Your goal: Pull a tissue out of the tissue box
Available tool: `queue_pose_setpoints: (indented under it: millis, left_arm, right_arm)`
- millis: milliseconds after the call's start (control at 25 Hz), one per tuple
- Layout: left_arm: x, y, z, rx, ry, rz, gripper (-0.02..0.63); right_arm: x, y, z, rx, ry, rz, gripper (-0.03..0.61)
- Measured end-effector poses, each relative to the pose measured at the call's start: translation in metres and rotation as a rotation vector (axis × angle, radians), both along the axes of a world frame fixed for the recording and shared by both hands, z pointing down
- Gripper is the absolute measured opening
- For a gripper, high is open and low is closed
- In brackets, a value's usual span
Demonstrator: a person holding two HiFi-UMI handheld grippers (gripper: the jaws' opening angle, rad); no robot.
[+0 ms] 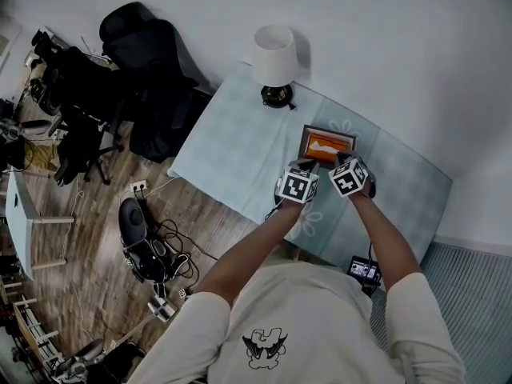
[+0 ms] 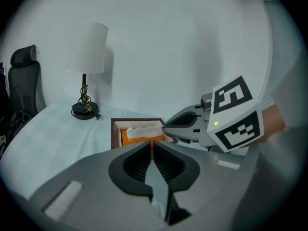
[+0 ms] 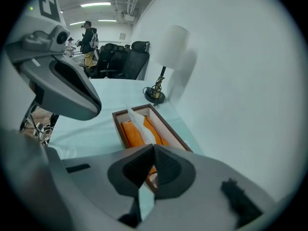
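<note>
Lamp [image 2: 87, 52] stands well behind tissue box [image 2: 114, 134]; right gripper [image 2: 164, 127] jaws pinch its tissue [image 2: 142, 130], left gripper [image 2: 152, 146] jaws pressed together, empty.

One counter [image 1: 232, 146] carries one tissue box [image 1: 328, 145], one white tissue [image 2: 143, 130] standing out of it, and one table lamp [image 1: 274, 62]. There are two tongs: the left tongs [image 1: 306, 166] and the right tongs [image 1: 339, 161]. At least two dark office chairs [image 1: 140, 42] stand beyond the counter. One person [image 3: 88, 37] stands far back in the room.
</note>
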State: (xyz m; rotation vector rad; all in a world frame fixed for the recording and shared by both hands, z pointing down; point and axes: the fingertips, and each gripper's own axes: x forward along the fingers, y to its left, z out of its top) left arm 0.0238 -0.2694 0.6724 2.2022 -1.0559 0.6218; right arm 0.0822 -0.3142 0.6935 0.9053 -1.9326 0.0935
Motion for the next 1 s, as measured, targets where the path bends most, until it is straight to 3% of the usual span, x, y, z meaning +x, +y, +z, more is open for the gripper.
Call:
queue_pose_setpoints:
  millis: [400,800,1000]
  left_arm:
    - [-0.002,0.001,-0.016,0.048,-0.006,0.008,0.020]
    - [-0.014,0.014,-0.046,0.124,0.035,0.005,0.018]
    - [-0.018,0.021,-0.064,0.136,0.084,-0.034,0.018]
  right_arm:
    - [-0.010,0.010,-0.056,0.081,-0.132,0.000,0.014]
    - [0.007,0.038,-0.101,0.178,-0.272,0.067,0.014]
    - [0.011,0.054,-0.118,0.168,-0.373,0.143,0.014]
